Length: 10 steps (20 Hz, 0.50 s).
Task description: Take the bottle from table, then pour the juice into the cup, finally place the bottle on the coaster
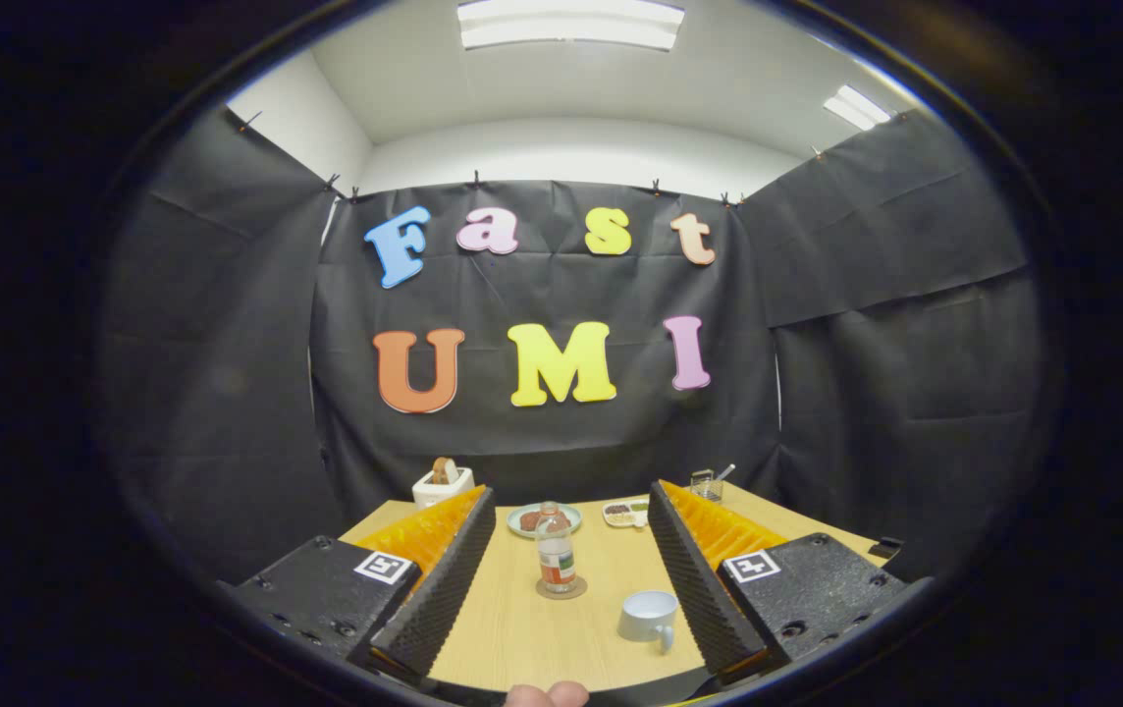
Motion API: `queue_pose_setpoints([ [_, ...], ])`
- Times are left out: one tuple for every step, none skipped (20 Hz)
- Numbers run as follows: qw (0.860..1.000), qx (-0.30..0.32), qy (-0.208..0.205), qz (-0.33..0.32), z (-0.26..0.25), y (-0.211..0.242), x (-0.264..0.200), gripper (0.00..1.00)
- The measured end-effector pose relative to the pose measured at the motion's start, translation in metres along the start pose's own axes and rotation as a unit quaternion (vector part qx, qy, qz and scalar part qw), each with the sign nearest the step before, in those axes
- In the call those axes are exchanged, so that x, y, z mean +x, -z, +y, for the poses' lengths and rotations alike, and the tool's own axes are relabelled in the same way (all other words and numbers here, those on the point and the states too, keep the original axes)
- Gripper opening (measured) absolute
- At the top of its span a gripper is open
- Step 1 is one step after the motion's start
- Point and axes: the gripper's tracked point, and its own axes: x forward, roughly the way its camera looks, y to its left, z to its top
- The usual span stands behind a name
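My hand-held gripper (561,579) hangs above the bench (512,628), fingers spread wide, gripping nothing. The bottle (556,550) stands upright between and ahead of them, already on the coaster (561,589), so the spread probably suits a straight reach around its body. The cup (649,617) sits nearer, close to my right finger (694,579); I judge it could get bumped on approach. Beyond the bottle: a plate (544,518), a small dish (625,513), a glass (706,484), a white holder (442,483).

Matt wood-grain table (512,628), clear glossy plastic bottle (555,552)
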Motion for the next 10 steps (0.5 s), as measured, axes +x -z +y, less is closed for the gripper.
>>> queue_pose_setpoints([
  [1.0, 0.0, 0.0, 0.0, 0.0006, -0.0005, -0.0007, 0.99],
  [1.0, 0.0, 0.0, -0.001, 0.0002, 0.0, -0.0002, 0.99],
  [1.0, -0.002, -0.001, -0.002, 0.0016, -0.0009, 0.0001, 0.99],
  [1.0, -0.004, -0.003, -0.003, 0.0033, -0.0014, 0.001, 0.99],
  [1.0, -0.006, -0.004, -0.003, 0.004, -0.0018, 0.0009, 0.99],
  [1.0, -0.006, -0.004, -0.002, 0.0041, -0.0013, 0.0016, 0.99],
  [1.0, -0.006, -0.004, -0.001, 0.0041, -0.0012, 0.0022, 0.99],
  [1.0, -0.006, -0.005, -0.001, 0.0046, -0.0015, 0.0032, 0.99],
  [1.0, -0.004, -0.008, -0.002, 0.0067, -0.0027, 0.003, 0.99],
  [1.0, -0.004, -0.011, -0.005, 0.0078, -0.0039, 0.0046, 0.99],
])
